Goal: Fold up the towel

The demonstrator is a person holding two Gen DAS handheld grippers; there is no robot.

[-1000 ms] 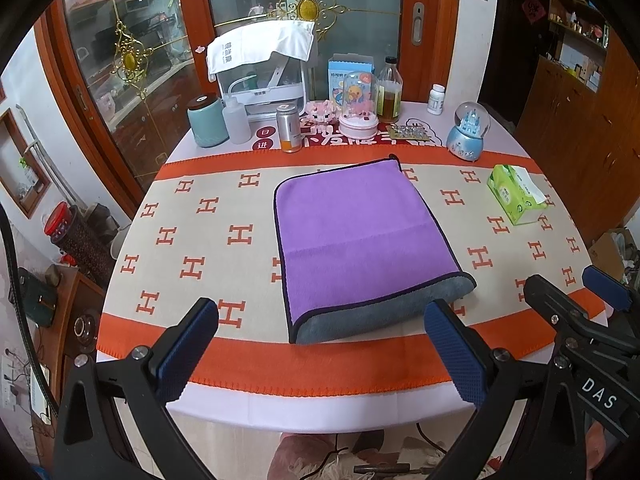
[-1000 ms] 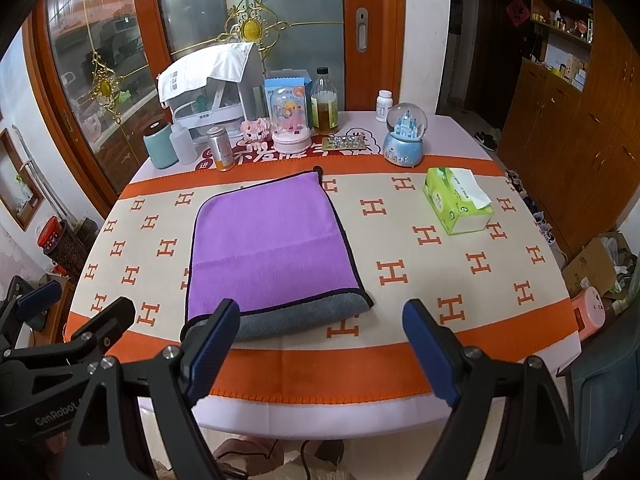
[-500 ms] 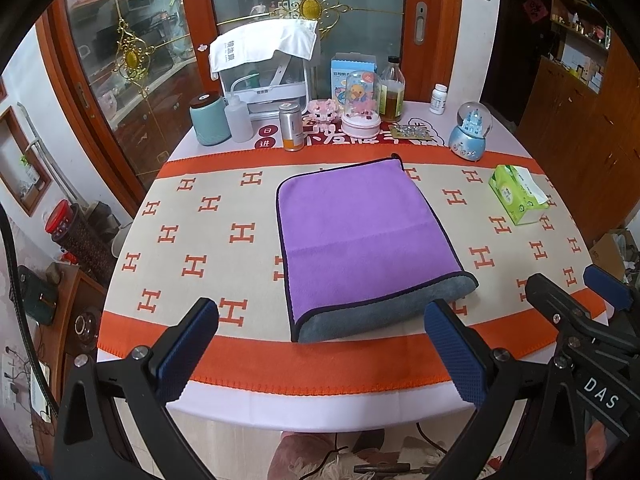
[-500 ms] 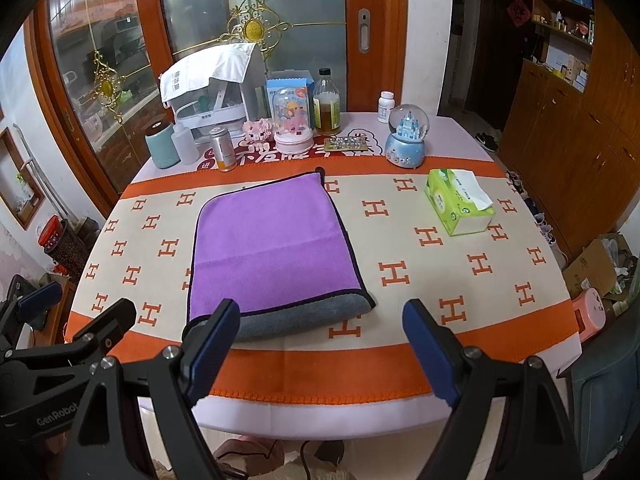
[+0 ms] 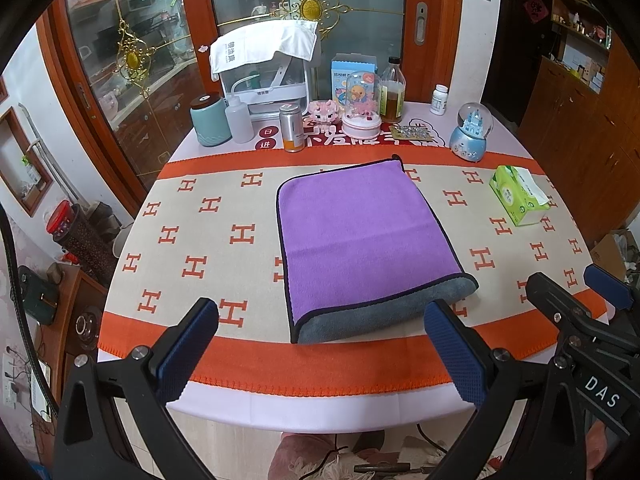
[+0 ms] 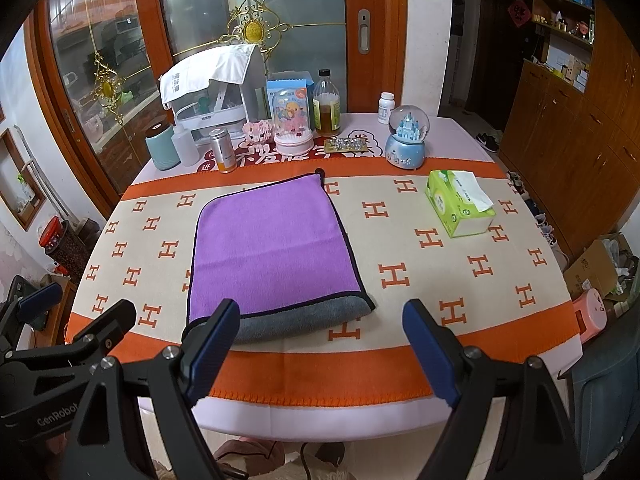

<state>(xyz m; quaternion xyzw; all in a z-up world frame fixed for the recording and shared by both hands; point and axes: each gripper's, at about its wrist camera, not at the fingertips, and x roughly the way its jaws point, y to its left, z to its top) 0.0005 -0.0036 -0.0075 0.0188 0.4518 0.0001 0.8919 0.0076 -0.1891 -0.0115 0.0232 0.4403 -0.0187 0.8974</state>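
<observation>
Left wrist view: towel (image 5: 362, 236) lay folded flat on counter (image 5: 224, 240). Left gripper (image 5: 320, 344) and right gripper (image 6: 320, 340) jaws stood wide apart, holding nothing.

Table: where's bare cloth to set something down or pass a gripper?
Free: the left strip between the folded towel and the table edge; the right stretch between towel and tissue pack; the near orange band. Crowded: the back row, from the teal canister to the snow globe.
</observation>
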